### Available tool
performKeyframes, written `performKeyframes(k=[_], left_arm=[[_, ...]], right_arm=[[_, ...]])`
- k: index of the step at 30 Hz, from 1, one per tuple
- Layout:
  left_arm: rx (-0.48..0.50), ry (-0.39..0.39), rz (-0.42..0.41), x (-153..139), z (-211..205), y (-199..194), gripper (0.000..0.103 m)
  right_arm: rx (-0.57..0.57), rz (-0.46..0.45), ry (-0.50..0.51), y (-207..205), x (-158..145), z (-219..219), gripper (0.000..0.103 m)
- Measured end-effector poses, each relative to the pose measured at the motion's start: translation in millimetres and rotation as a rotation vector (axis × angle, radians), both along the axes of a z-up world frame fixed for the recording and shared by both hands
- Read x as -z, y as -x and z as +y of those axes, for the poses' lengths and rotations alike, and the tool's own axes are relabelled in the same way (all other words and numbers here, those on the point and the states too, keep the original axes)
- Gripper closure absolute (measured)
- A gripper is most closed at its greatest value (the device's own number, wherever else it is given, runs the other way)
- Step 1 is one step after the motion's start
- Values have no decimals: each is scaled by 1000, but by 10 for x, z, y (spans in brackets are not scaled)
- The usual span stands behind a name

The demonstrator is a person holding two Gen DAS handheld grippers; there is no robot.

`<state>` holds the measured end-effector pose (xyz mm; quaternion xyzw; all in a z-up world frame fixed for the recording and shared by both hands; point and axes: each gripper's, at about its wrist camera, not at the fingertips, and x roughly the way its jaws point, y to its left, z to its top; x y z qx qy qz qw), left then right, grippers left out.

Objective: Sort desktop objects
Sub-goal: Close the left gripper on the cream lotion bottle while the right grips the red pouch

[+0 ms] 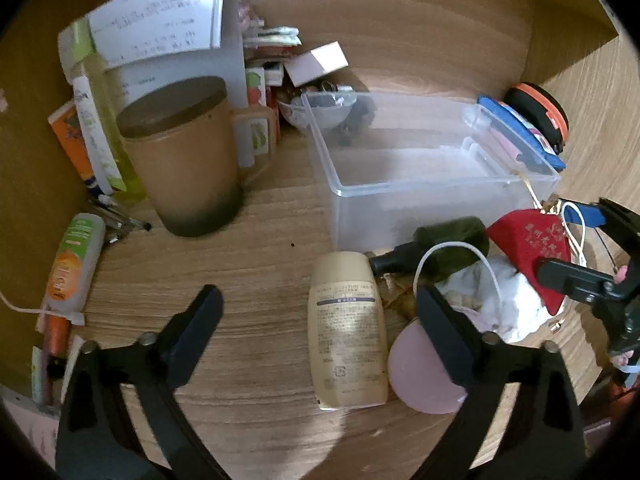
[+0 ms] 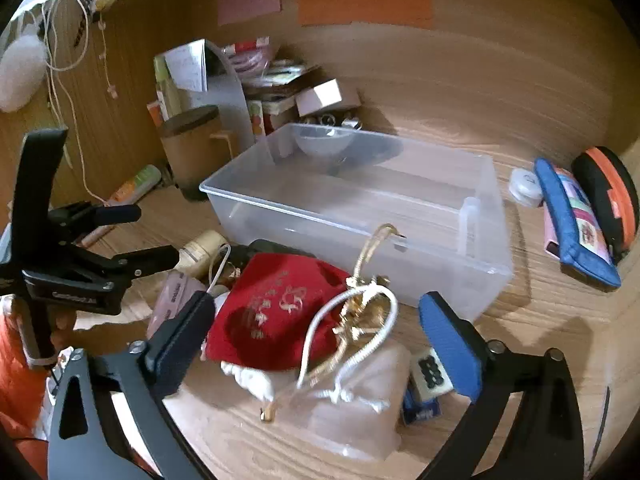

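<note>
A clear plastic bin [image 1: 420,184] stands empty on the wooden desk; it also shows in the right wrist view [image 2: 360,216]. In front of it lies a pile: a cream bottle [image 1: 346,332], a dark green bottle [image 1: 440,248], a pink round item [image 1: 420,372], a white cloth [image 1: 508,296] and a red drawstring pouch [image 2: 276,308] with gold and white cords [image 2: 360,320]. My left gripper [image 1: 320,320] is open, its fingers either side of the cream bottle. My right gripper [image 2: 316,332] is open above the red pouch, which lies between its fingers.
A brown lidded mug [image 1: 184,156], papers and tubes [image 1: 72,268] crowd the left. Small boxes [image 1: 316,62] sit at the back. A blue pouch [image 2: 576,220], an orange-black case [image 2: 608,196] and a white round item [image 2: 526,186] lie right of the bin. A frosted lid [image 2: 352,412] lies in front.
</note>
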<state>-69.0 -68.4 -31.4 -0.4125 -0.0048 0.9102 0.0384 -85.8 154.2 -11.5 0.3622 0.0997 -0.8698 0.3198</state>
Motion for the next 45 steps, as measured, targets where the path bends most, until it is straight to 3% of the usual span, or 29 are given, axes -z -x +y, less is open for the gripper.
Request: performKeyframes(k=[8,13,19,26,37,45], left_arm=[[18,-55,-73,122,-93,172,15],[43,-82,-157,237,-127,301,22],[74,-33,-163,229,-34,349,24],[112,-15,-213,285,-13,439,43],[62,127,-154,211,-22,355,61],[59,127,-66,-76,-54,107,80]], right_arm=[[-34,-41,-1,72,93,-90,17],[-53,-51,-2,78,105,-118,33],[-75,-32,-3,57,76,-143,46],[-75,-20,18,50,46,-121,53],[-40,-12,84,56,-89,39,64],[-40,-10,100,34,-119,84,64]])
